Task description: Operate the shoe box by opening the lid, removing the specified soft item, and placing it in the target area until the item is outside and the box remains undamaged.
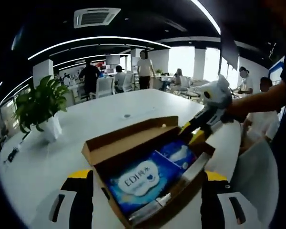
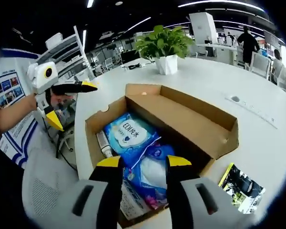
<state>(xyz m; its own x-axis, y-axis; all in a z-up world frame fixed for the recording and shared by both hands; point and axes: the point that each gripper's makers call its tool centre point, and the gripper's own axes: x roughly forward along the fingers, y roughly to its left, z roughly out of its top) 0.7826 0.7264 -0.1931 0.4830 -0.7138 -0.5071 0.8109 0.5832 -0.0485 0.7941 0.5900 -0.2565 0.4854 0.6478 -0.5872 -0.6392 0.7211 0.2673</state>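
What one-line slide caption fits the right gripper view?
Right gripper, open, poised over blue tissue packs in an opened cardboard box on a white table.

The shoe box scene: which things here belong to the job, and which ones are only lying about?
Belong to the job:
- open cardboard shoe box
- blue soft packs inside it
- right gripper, jaws open above the packs
- left gripper, open beside the box

Only lying about:
- potted plant
- printed leaflet on the white table
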